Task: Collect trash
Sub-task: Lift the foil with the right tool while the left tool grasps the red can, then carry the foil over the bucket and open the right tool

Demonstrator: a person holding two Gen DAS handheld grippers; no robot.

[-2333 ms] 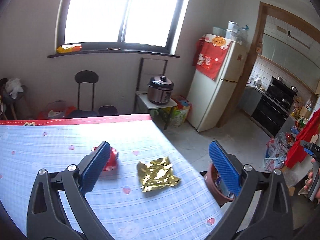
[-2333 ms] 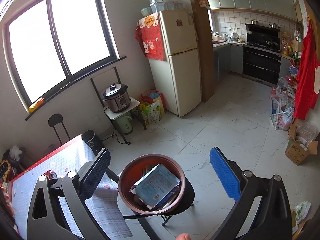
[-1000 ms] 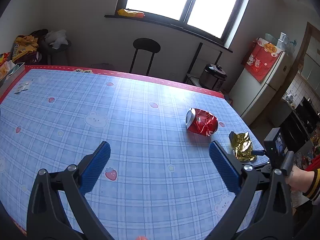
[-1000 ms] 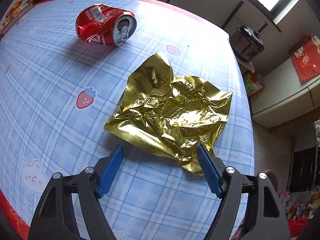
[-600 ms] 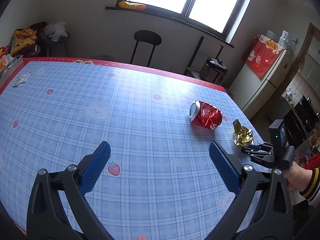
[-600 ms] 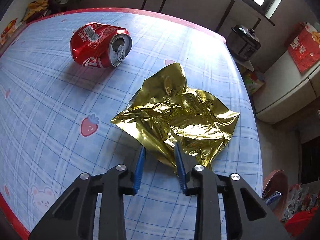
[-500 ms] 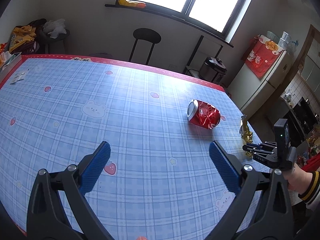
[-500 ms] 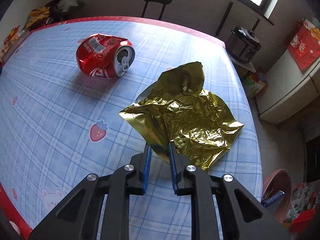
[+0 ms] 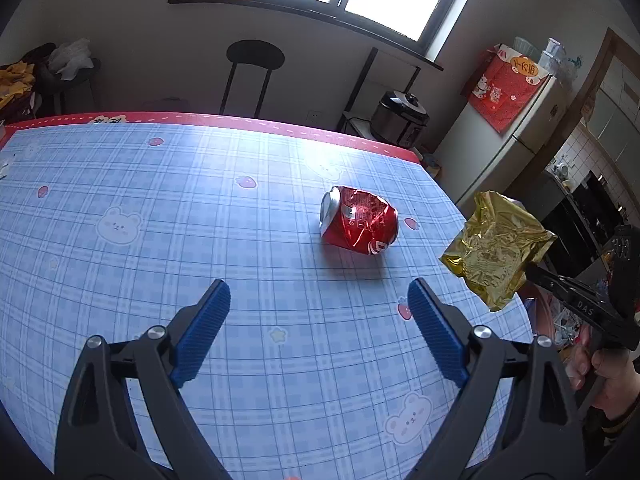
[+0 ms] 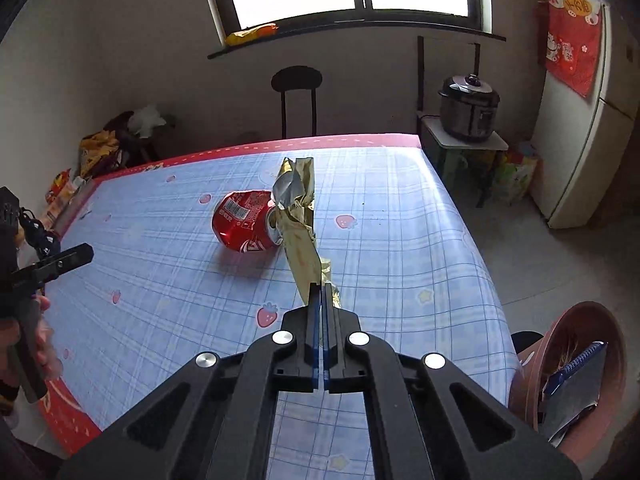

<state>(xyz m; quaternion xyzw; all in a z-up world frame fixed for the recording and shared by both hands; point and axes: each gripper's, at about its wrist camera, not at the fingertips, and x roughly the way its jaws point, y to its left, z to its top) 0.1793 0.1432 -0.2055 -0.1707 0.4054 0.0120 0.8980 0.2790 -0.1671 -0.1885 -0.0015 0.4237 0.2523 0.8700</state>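
Now our right gripper (image 10: 321,294) has its jaws just pinched flat on the crinkled gold foil wrapper (image 9: 496,246), lifted clear of the blue checked counter (image 9: 160,220), so it's ready for binning. Left gripper (image 9: 320,330) jaws, closing a bit, stay wide w/ nothing between, aimed toward the dented red soda can (image 9: 358,226). Only the right view shows the brown round bin (image 10: 568,344) beside the counter.

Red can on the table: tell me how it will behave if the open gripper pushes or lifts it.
The red can lies on its side, so a push may roll it, though its dents could stop it. Its crumpled wall suggests thin metal that will probably give under the left gripper. Open-topped, it is likely light.
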